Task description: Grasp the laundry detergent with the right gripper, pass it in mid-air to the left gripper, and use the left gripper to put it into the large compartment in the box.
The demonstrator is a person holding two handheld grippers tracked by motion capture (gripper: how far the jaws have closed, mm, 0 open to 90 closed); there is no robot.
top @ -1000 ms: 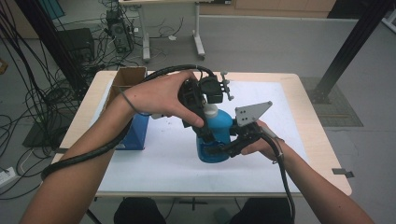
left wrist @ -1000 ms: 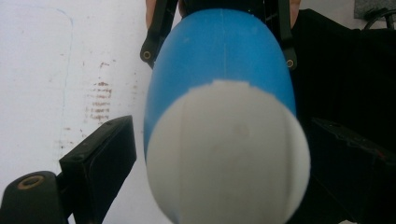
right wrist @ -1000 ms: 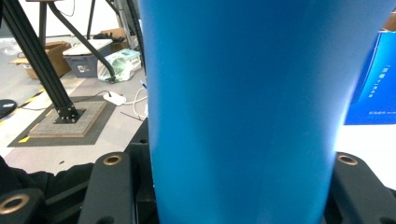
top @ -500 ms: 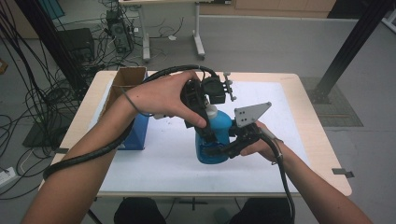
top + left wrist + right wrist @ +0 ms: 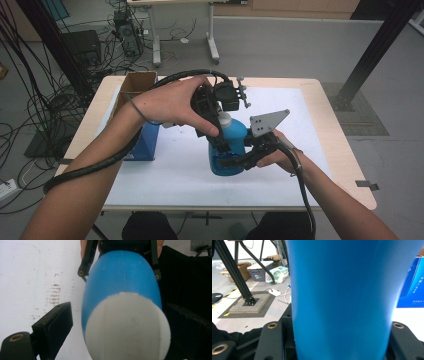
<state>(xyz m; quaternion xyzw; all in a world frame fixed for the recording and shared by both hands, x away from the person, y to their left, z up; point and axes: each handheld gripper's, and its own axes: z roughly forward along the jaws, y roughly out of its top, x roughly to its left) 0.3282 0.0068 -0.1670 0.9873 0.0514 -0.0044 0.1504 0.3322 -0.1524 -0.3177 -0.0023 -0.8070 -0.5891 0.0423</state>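
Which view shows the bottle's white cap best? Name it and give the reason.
The left gripper view: the white cap sits close up between the fingers, with the blue bottle behind it. The high view shows a sliver of cap beside the left hand. The right gripper view shows the bottle's blue wall.

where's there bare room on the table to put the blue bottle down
The white mat lies bare in front of the blue box, toward the near edge, and again on the far right part beyond the right gripper. The middle is crowded: both hands meet around the blue bottle, with the left gripper at its white cap. The cardboard box fills the far left corner.
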